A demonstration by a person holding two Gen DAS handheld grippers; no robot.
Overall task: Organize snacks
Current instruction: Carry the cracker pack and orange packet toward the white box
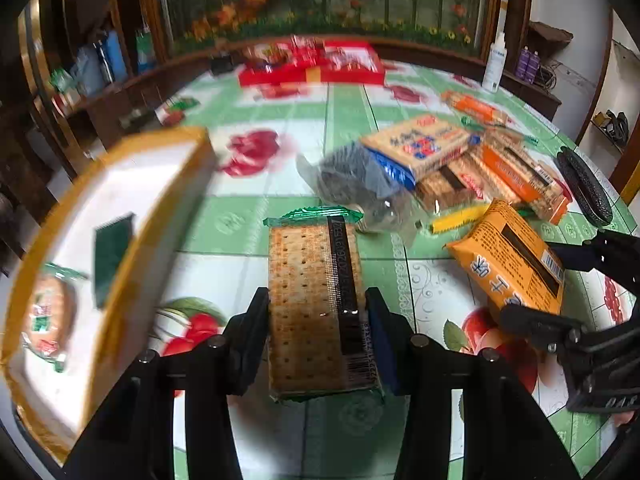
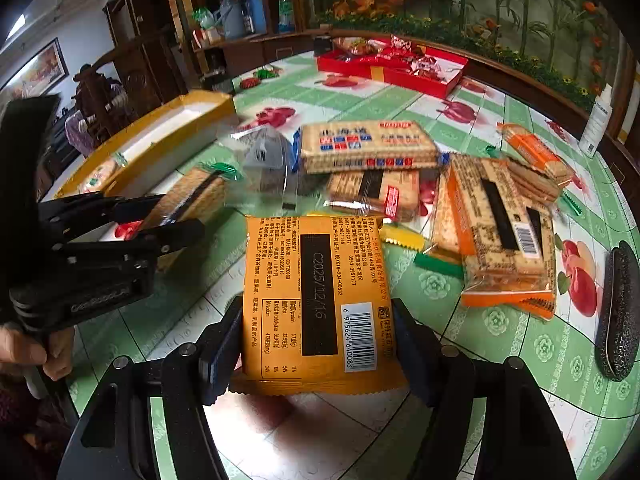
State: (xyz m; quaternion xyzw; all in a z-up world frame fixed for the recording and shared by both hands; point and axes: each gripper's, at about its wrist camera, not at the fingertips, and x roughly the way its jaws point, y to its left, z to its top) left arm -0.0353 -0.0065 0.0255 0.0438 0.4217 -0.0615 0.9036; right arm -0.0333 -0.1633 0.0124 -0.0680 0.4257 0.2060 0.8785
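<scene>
My left gripper (image 1: 318, 300) is shut on a clear cracker pack with green ends (image 1: 308, 280), its pads pressing both long sides. My right gripper (image 2: 316, 312) is shut on an orange snack pack (image 2: 280, 280), barcode side up. Both packs hang just above the flowered tablecloth. In the left wrist view the right gripper (image 1: 560, 292) and its orange pack (image 1: 512, 256) are at the right. In the right wrist view the left gripper (image 2: 176, 216) and its cracker pack (image 2: 200, 192) are at the left. A yellow box with a white inside (image 1: 120, 184) stands left of both, with one green round-cracker pack (image 1: 48, 312) in it.
A loose pile of cracker packs (image 2: 368, 148) lies mid-table, with orange-striped ones (image 2: 504, 240) to the right. A red tray of sweets (image 2: 392, 64) sits at the back. A white bottle (image 2: 598, 120) and a dark case (image 2: 618, 308) stand near the table's right edge.
</scene>
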